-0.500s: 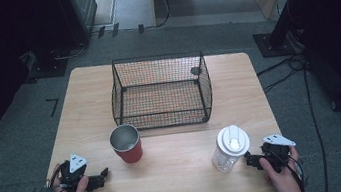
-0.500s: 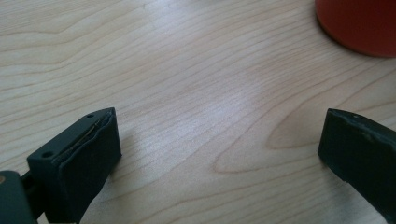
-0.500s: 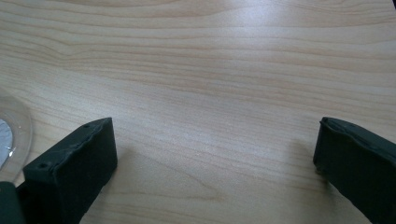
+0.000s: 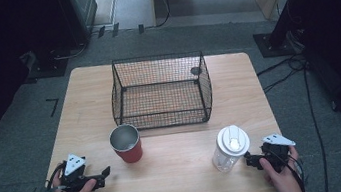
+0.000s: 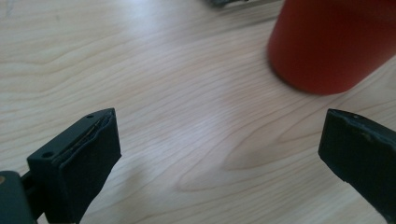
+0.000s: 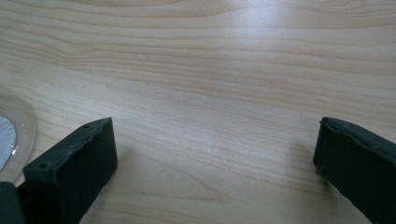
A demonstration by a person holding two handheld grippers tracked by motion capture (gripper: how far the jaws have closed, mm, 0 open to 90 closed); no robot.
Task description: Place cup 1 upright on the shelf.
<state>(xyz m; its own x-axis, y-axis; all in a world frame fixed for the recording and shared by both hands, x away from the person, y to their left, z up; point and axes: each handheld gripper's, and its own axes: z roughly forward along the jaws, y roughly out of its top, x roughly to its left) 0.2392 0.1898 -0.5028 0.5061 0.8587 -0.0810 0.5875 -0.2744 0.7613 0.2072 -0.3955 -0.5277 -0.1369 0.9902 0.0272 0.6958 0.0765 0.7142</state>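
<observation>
A red cup (image 4: 126,144) with a shiny metal inside stands upright on the wooden table (image 4: 179,175), left of centre near the front. A clear bottle (image 4: 230,148) with a white lid stands to its right. My left gripper (image 4: 103,176) rests on the table a little left of the cup, jaws open and pointing toward it. In the left gripper view the gripper (image 5: 219,140) frames bare wood, with the red cup (image 5: 332,43) beyond its right jaw. My right gripper (image 4: 249,160) lies just right of the bottle, open. The right gripper view has its gripper (image 6: 215,140) over bare wood and the bottle's base (image 6: 10,133) at the left edge.
A black wire basket (image 4: 160,90) stands open-topped at the middle back of the table, with a small dark round thing (image 4: 196,70) at its far right corner. Bare wood lies between cup and bottle. Cables (image 4: 285,67) run over the grey floor to the right.
</observation>
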